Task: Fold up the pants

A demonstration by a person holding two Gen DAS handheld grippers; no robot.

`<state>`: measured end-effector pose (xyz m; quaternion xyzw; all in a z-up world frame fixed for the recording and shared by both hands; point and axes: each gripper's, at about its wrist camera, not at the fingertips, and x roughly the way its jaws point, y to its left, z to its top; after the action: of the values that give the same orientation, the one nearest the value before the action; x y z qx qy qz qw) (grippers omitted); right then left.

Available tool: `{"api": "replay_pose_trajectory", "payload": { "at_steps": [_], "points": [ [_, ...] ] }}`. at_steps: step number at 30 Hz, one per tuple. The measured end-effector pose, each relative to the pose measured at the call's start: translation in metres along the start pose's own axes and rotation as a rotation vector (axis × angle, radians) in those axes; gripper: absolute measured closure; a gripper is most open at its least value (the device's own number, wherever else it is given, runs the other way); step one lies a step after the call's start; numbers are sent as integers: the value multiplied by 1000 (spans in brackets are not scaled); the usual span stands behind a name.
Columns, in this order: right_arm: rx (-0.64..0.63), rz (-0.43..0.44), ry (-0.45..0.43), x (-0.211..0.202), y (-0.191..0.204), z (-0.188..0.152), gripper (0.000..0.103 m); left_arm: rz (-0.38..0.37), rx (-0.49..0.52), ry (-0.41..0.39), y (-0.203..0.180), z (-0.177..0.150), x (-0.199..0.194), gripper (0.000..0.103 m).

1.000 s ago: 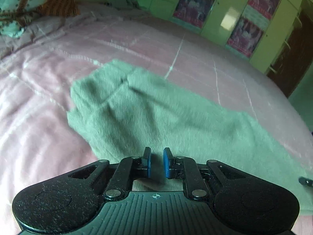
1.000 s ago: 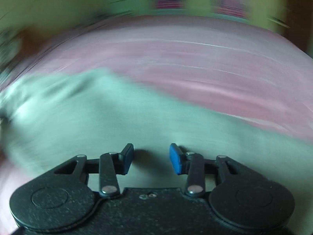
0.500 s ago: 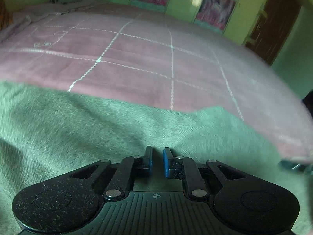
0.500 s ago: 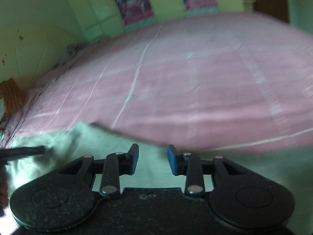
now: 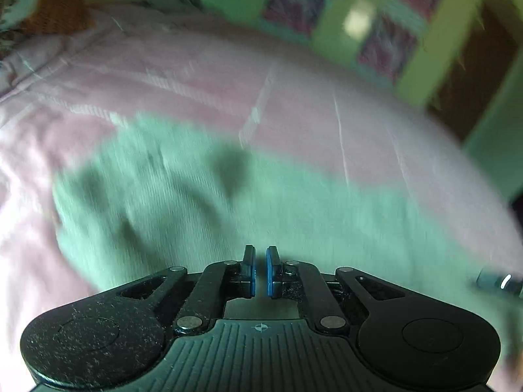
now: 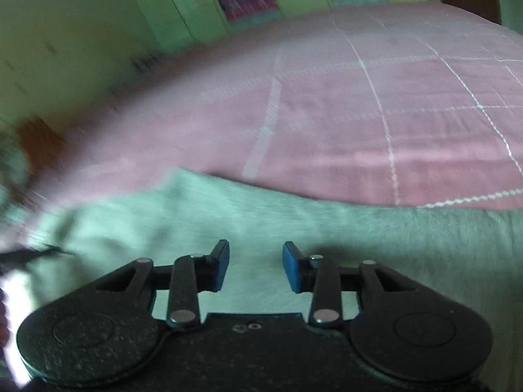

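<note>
The grey-green pants [image 5: 228,209] lie spread on the pink bedspread [image 5: 294,104], with folds at their left end. My left gripper [image 5: 260,269] is above their near edge, its blue pads nearly together with a narrow gap and no cloth seen between them. In the right wrist view the pants [image 6: 327,228] fill the lower half. My right gripper [image 6: 256,266] is open over them and empty. The tip of the other gripper [image 5: 497,282] shows at the right edge of the left wrist view. Both views are blurred.
The pink checked bedspread [image 6: 359,114] stretches far beyond the pants. Green cupboards with posters [image 5: 385,32] stand behind the bed. An orange patterned pillow [image 5: 55,3] lies at the far left corner. A brown door [image 5: 470,75] is at the right.
The left wrist view has pulled back and up from close over the cloth, so the pants' left end shows again. The right gripper has opened a little wider and shifted over the pants.
</note>
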<state>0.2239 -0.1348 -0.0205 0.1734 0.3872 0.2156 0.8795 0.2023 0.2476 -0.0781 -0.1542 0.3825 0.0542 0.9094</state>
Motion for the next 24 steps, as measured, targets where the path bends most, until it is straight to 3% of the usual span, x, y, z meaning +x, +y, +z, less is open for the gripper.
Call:
{"api": "replay_pose_trajectory", "payload": {
  "at_steps": [2, 4, 5, 6, 9, 11, 12, 13, 14, 15, 18, 21, 24],
  "points": [
    [-34, 52, 27, -11, 4, -17, 62, 33, 37, -57, -7, -20, -2, 98],
    [-82, -15, 81, -13, -5, -34, 70, 35, 9, -54, -7, -22, -10, 98],
    [-108, -33, 71, -22, -13, -40, 69, 36, 8, -47, -8, -21, -12, 98],
    [-128, -41, 58, -34, -23, -41, 61, 38, 10, -43, -9, -19, -13, 98],
    [-181, -221, 21, -70, -66, -44, 61, 40, 23, -32, -14, -16, -12, 98],
    [-62, -276, 6, -99, -121, -42, 77, 59, 28, -31, -20, -16, -11, 98],
    [29, -288, -8, -116, -150, -39, 91, 70, 30, -34, -23, -16, -11, 98],
    [114, -316, -28, -135, -173, -37, 93, 72, 30, -36, -25, -17, -11, 98],
    [182, -366, -72, -156, -189, -36, 87, 72, 30, -38, -26, -18, -11, 98],
    [247, -412, -139, -183, -201, -37, 65, 74, 28, -42, -25, -19, -9, 98],
    [462, -356, -290, -248, -239, -55, 63, 61, 6, -57, -21, -22, -13, 98],
    [569, -334, -297, -273, -263, -79, 60, 51, 2, -66, -17, -26, -16, 98],
    [604, -325, -283, -269, -273, -93, 55, 46, 4, -59, -13, -27, -17, 98]
  ]
}}
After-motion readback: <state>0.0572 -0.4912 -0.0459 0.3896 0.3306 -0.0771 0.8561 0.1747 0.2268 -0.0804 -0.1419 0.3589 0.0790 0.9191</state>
